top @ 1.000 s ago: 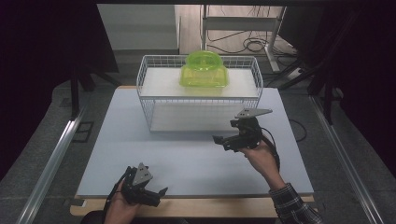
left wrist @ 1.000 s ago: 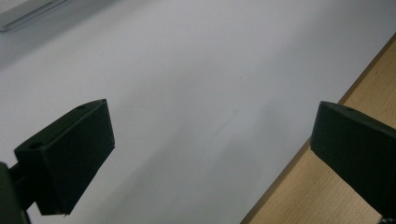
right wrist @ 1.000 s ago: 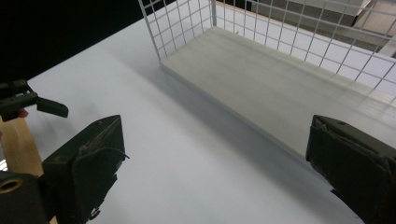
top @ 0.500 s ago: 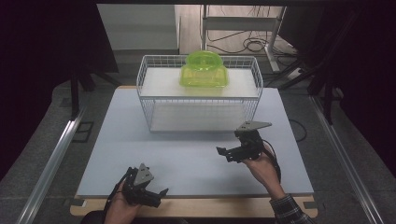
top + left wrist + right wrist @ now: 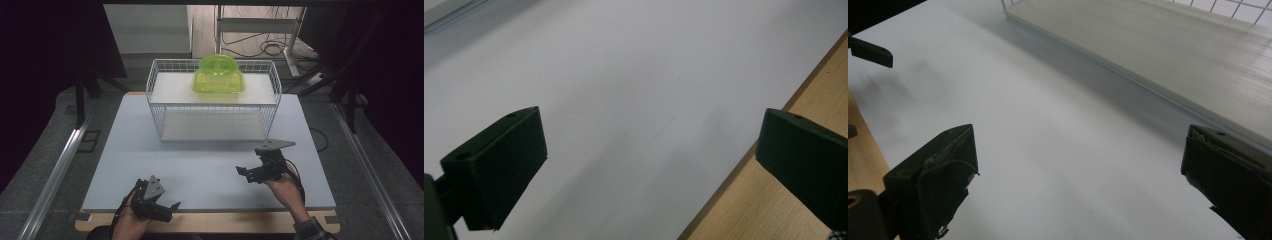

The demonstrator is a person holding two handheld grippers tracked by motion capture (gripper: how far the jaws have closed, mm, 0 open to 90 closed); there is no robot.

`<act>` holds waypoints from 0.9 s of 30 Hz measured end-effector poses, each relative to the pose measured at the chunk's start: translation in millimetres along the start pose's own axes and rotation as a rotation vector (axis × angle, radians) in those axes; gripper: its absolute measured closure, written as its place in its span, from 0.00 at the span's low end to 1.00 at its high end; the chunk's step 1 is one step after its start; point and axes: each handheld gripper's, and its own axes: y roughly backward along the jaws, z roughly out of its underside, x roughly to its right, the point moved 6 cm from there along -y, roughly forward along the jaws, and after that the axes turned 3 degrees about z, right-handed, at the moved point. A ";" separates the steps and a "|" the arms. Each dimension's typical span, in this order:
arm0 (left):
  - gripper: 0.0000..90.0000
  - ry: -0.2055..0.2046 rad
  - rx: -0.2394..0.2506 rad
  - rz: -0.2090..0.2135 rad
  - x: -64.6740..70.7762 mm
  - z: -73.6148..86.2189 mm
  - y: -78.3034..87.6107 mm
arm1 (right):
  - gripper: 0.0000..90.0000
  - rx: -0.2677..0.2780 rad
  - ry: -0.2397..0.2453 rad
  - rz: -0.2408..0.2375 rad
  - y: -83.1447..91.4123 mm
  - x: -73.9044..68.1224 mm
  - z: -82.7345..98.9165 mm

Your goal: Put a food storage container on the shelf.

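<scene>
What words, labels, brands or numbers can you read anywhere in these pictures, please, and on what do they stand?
None: no readable text on the green plastic house, the wire basket, the white board, the left gripper or the right gripper.

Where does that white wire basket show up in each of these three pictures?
High view: the white wire basket stands at the centre of the far half of the table, with a green plastic piece on top.
Left gripper view: it is not in the picture.
Right gripper view: its lower shelf and wire run along the top right.
Shared landmark: the pale table mat.
</scene>
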 end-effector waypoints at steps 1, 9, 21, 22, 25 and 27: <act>0.00 -0.001 -0.001 0.000 0.0 0.1 0.0 | 0.02 0.001 -0.001 0.001 0.9 -0.3 1.9; 0.00 -0.004 -0.001 -0.010 -0.2 0.2 -0.6 | 0.02 -0.006 -0.003 0.017 6.1 -1.4 14.0; 0.00 -0.016 -0.012 -0.017 0.7 1.0 -2.6 | 0.02 -0.034 -0.011 0.041 11.0 -1.0 40.0; 0.00 -0.016 -0.015 -0.018 0.7 1.2 -2.9 | 0.02 -0.033 -0.011 0.042 10.9 -0.9 41.8; 0.00 -0.014 -0.015 -0.018 0.5 1.3 -3.0 | 0.02 -0.042 -0.017 0.040 11.0 -1.3 45.8; 0.00 -0.014 -0.015 -0.019 0.1 1.4 -3.1 | 0.02 -0.047 -0.021 0.038 10.6 -2.5 49.8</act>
